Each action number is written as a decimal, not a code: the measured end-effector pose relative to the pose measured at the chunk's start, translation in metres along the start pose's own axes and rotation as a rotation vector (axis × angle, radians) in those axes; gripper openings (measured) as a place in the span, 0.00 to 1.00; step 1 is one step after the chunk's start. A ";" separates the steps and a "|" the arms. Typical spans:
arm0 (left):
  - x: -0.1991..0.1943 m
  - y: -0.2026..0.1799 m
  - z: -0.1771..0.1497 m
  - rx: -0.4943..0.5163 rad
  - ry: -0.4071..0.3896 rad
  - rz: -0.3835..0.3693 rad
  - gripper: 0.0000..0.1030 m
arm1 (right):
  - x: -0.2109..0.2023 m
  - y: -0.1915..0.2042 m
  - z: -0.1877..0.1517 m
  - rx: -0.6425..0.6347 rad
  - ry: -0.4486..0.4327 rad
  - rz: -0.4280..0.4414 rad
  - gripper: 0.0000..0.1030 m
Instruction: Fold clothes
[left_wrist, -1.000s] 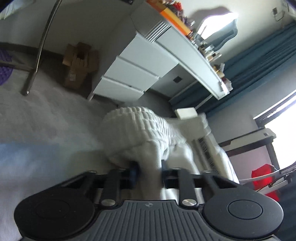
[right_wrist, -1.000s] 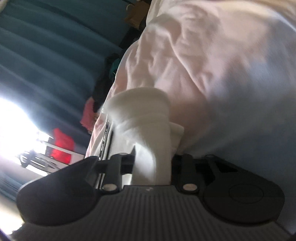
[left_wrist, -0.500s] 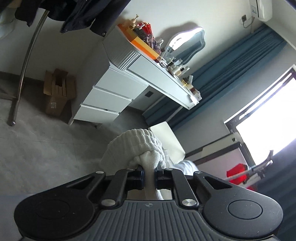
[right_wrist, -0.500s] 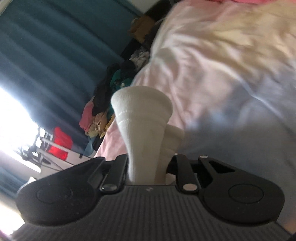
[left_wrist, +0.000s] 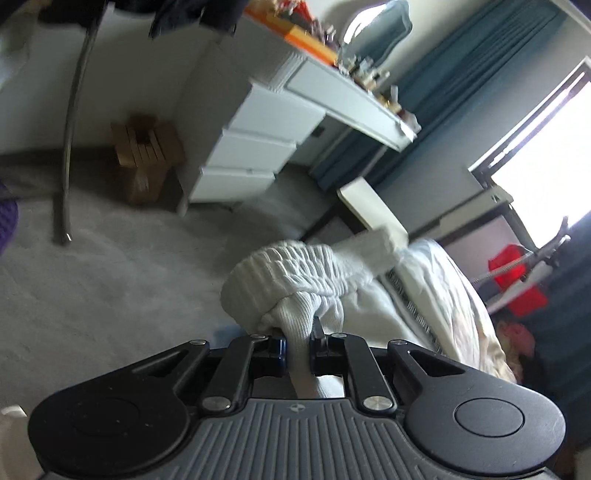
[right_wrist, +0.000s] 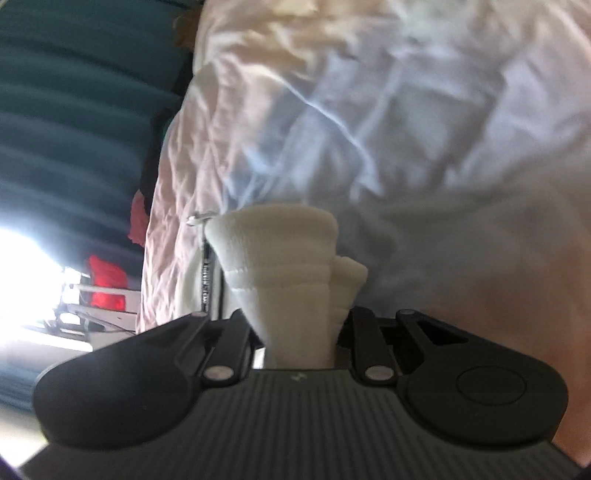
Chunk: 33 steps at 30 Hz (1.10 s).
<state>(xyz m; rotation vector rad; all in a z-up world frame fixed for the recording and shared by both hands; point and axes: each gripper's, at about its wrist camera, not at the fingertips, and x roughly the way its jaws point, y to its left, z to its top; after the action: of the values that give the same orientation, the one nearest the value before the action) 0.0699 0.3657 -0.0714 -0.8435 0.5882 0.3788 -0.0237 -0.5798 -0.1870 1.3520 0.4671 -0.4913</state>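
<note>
Left wrist: left gripper (left_wrist: 298, 341) jaws easing open yet pinching white knit (left_wrist: 295, 273) over bed (left_wrist: 436, 291); right gripper (right_wrist: 301, 334) clamped on knit too.

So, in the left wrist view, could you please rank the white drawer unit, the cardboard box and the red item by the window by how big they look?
1. White drawer unit, clearly largest.
2. Cardboard box.
3. Red item, only slightly smaller; it is partly hidden and at a different distance, so ranks two and three are unsure.
</note>
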 end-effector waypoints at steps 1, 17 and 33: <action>-0.001 0.006 -0.002 -0.001 0.018 0.000 0.15 | 0.000 0.000 -0.001 -0.010 -0.005 0.005 0.17; -0.097 -0.096 -0.056 0.577 -0.039 0.091 0.62 | -0.002 0.014 -0.002 -0.082 -0.077 -0.013 0.17; -0.044 -0.228 -0.288 0.951 0.124 -0.186 0.68 | -0.005 0.021 -0.004 -0.239 -0.095 -0.034 0.17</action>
<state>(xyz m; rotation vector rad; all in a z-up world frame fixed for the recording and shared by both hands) 0.0607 -0.0038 -0.0612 0.0002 0.7029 -0.1407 -0.0155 -0.5723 -0.1685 1.0881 0.4560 -0.5081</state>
